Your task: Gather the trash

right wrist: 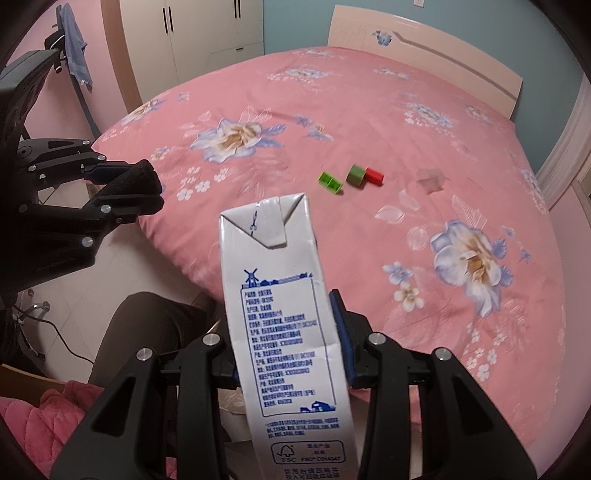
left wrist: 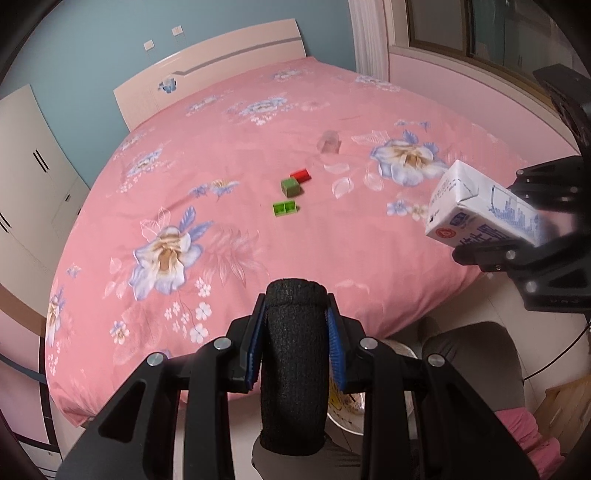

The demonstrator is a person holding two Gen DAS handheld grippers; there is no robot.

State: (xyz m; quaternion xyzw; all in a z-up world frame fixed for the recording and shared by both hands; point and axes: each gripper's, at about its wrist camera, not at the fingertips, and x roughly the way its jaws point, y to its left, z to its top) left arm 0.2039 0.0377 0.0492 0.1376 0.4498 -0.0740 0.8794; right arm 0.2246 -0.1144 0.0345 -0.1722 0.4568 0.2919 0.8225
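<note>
My left gripper (left wrist: 294, 354) is shut on a black foam roll (left wrist: 293, 365) and holds it above the bed's near edge; it also shows in the right wrist view (right wrist: 142, 184). My right gripper (right wrist: 286, 354) is shut on a white and blue milk carton (right wrist: 280, 314), held upright over the bed edge; the carton also shows at the right of the left wrist view (left wrist: 480, 205). A white bin (left wrist: 351, 413) with a plastic liner sits on the floor below the grippers, mostly hidden.
On the pink floral bed (left wrist: 240, 229) lie a light green block (right wrist: 330, 182), a dark green cube (right wrist: 356, 175), a red block (right wrist: 374, 176) and a clear cup (right wrist: 430, 180). A wardrobe (right wrist: 192, 33) stands left, the headboard (right wrist: 424, 48) behind. A person's knee (right wrist: 140, 325) is nearby.
</note>
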